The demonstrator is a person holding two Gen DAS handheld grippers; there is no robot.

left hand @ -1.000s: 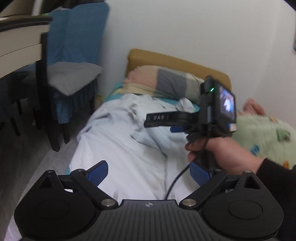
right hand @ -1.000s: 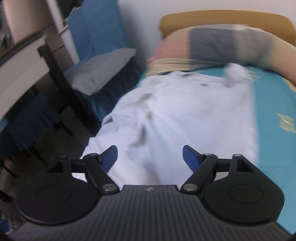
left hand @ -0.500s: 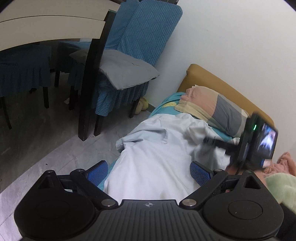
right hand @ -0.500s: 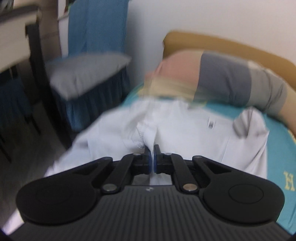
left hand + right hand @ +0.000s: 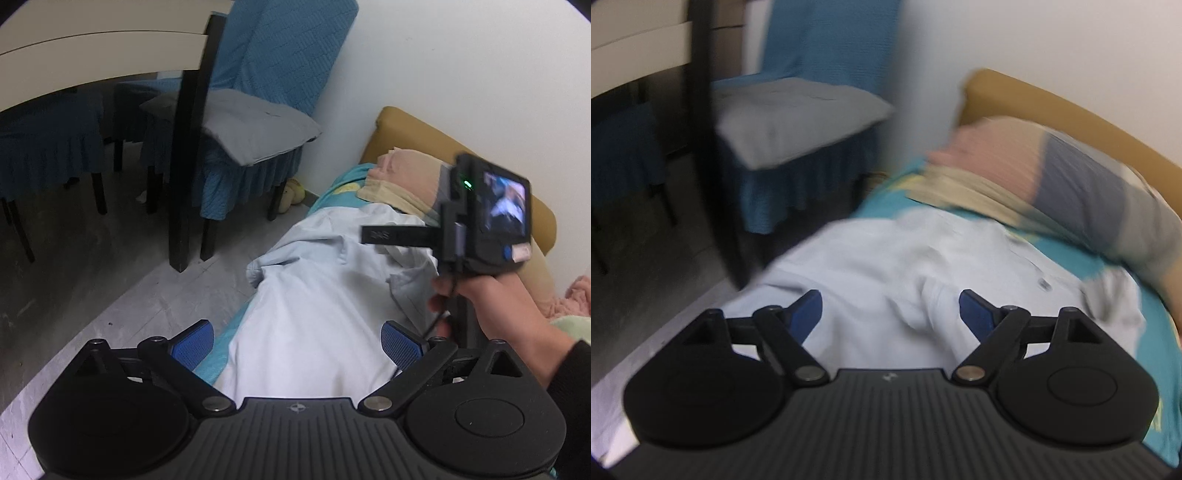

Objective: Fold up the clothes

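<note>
Far left in the left wrist view, a table (image 5: 99, 55) edge curves over dark floor (image 5: 74, 266), with its black leg (image 5: 188, 162) standing in front of a blue-covered chair (image 5: 266, 85). A grey cushion (image 5: 243, 129) lies on the chair seat. The open floor runs from the table leg up to the bed (image 5: 334, 192) edge.

The left gripper (image 5: 297, 341) is released, its 2 blue pads wide apart and clear of the cloth below. Between and beyond them lies the shirt (image 5: 325, 295), pale blue, spread along the teal sheet from the near edge up to the pillow (image 5: 410, 181). The shirt's left side bunches at the mattress edge and hangs slightly toward the floor.

At right, the right hand (image 5: 491, 299) grips the handle of the right gripper (image 5: 890, 312), held above the shirt's right half. In the blurred right wrist view its jaws stand spread, gripping nothing, with rumpled shirt cloth beneath them. Right of the shirt, bare teal sheet shows beside the pillow and the tan headboard (image 5: 1052, 99).
</note>
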